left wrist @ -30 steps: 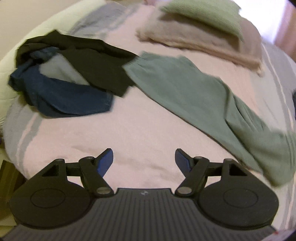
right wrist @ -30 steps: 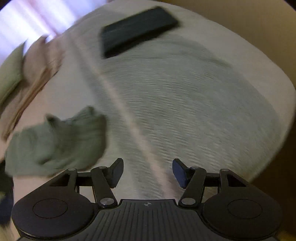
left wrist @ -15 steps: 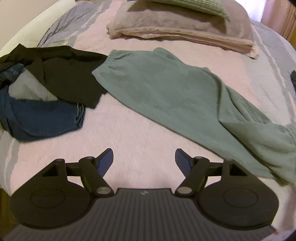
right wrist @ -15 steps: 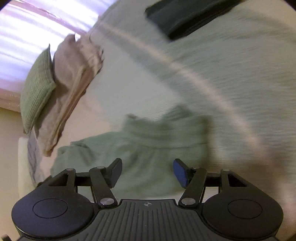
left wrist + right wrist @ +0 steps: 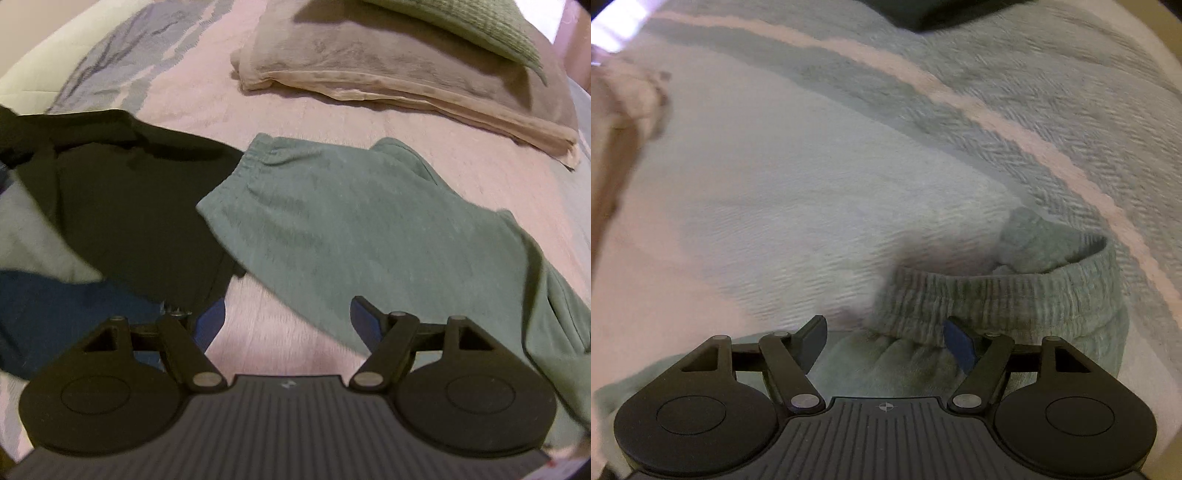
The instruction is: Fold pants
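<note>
Covering nearly everything was the bed, its pink-and-grey striped blanket running out to every edge. Across the middle lay the green pants, spread flat, waistband end up by the dark pile and legs trailing off to the right in the left wrist view. Beyond them sat a folded beige blanket with a green pillow on top. Left of the pants was a heap of clothes: a black garment touching the waistband, a blue one below it, something pale grey between.

Down at the other end, the ribbed cuff of a pant leg lay bunched on the blanket, its opening gaping towards the stripe.

The left gripper hung over bare blanket just beside the pants' lower edge, jaws spread wide, nothing between them. The right gripper pointed down over the cuff, jaws opening, the fabric lying below and between the fingers but not pinched.

A dark folded item sat at the far edge, blurred.
</note>
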The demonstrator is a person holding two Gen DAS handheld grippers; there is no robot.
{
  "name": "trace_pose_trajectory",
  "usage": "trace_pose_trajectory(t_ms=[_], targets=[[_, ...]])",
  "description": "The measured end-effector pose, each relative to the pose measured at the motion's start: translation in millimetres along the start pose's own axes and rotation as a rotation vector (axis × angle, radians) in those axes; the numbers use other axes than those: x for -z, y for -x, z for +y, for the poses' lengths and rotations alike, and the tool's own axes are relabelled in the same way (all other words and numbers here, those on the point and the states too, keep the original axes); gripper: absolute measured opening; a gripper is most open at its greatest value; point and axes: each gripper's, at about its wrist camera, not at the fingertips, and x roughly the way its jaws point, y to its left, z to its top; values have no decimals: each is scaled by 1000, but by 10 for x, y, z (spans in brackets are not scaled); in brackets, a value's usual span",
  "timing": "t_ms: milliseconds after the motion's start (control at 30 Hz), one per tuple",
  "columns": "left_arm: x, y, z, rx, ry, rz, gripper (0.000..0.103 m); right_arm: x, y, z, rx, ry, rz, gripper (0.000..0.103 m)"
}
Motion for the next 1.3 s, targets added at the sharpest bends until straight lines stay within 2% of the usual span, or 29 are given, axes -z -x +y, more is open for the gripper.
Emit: trace_pose_trajectory(t_ms=[33, 67, 133, 167, 233, 267, 333, 367, 433, 500, 567, 633, 667, 700, 733, 767, 867, 900, 933, 967, 1033, 1100, 1167, 1233, 1300], targets=[[-76, -98, -2, 10, -7, 7, 72, 25, -80, -33, 12, -9, 2, 66], [-137, -179, -11, 17, -14, 15, 72, 65, -105, -105, 20, -11, 0, 55], [-255, -363, -41, 49, -13, 41, 72, 148, -93, -270, 3, -22, -34, 45], [-312, -436, -56, 65, -6, 54, 72, 205, -57, -410, -32, -41, -49, 36], [-466, -597, -93, 95, 1, 70, 72, 338, 42, -745, -141, -146, -52, 9], [-546, -663, -107, 105, 7, 70, 72, 445, 120, -967, -226, -220, -60, 5], [-740, -809, -117, 118, 27, 65, 72, 675, 372, -1287, -268, -263, -147, 2], [-835, -880, -124, 119, 35, 59, 72, 787, 522, -1446, -260, -251, -196, 0], [-1029, -1035, -171, 109, -1, 25, 72, 960, 732, -1780, -199, -278, -257, 0], [-1170, -1148, -279, 97, -114, -18, 73, 1096, 783, -2232, -191, -352, -238, 0], [-1208, -1212, -480, 100, -340, -82, 73, 1253, 743, -2657, -252, -473, -180, 0], [-1135, -1236, -682, 100, -607, -134, 77, 1345, 746, -2885, -281, -517, -157, 0], [-1105, -1260, -758, 99, -703, -141, 78, 1332, 739, -2905, -267, -482, -123, 11], [-1087, -1296, -818, 103, -779, -137, 79, 1327, 744, -2870, -248, -445, -104, 36], [-1091, -1348, -864, 121, -832, -123, 79, 1320, 756, -2817, -237, -409, -105, 48], [-1110, -1391, -890, 138, -854, -111, 79, 1303, 780, -2758, -237, -376, -128, 55], [-1165, -1547, -971, 204, -895, -58, 82, 1267, 794, -2573, -257, -328, -151, 56], [-1158, -1599, -995, 215, -911, -31, 67, 1254, 775, -2532, -252, -325, -144, 56], [-1139, -1613, -1012, 247, -936, -3, 36, 1261, 779, -2500, -249, -322, -140, 56], [-1112, -1586, -1018, 259, -960, 2, 29, 1269, 784, -2497, -245, -315, -135, 56], [-1011, -1398, -966, 276, -988, -50, 15, 1296, 771, -2485, -214, -309, -116, 56], [-868, -1083, -826, 290, -994, -119, 14, 1333, 747, -2486, -203, -291, -108, 56], [-691, -692, -581, 338, -936, -168, 13, 1356, 770, -2462, -209, -261, -108, 56], [-418, -288, -294, 372, -867, -195, 13, 1359, 775, -2372, -232, -226, -119, 56], [-83, 20, -27, 362, -822, -188, 14, 1345, 821, -2238, -267, -187, -145, 56]])
